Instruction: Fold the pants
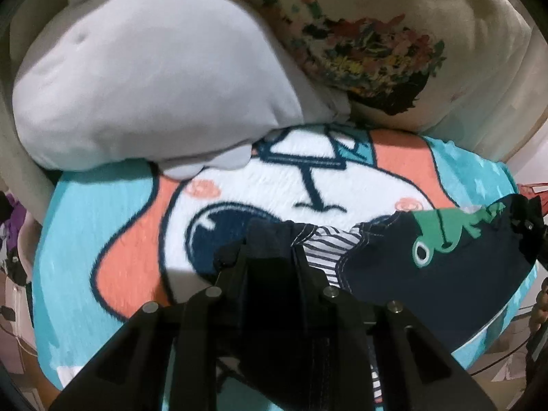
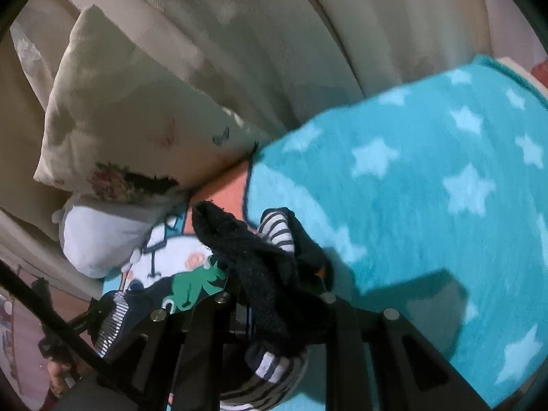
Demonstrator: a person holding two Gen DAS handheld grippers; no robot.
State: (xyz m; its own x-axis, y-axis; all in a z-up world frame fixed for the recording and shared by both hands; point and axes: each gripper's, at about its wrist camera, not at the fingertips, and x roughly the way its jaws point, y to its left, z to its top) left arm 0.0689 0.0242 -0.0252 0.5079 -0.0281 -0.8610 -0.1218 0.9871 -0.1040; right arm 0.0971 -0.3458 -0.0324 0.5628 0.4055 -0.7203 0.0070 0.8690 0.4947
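Left wrist view shows the left gripper with its fingers clamped on a dark hem of the pants, small navy ones with a green frog print and a striped lining, stretched across to the right gripper at the frame's right edge. In the right wrist view the right gripper has its fingers pinched on a bunched dark cuff with the striped lining showing. The pants hang lifted between the two, just above the blanket. The step in hand seems to be the carry of a fold; the next move likely calls for both ends lowered together so the edges meet squarely. The surface is a soft teal blanket with stars and a cartoon face, probably on a sofa or bed; a grey plush pillow and a floral cushion lie behind it.
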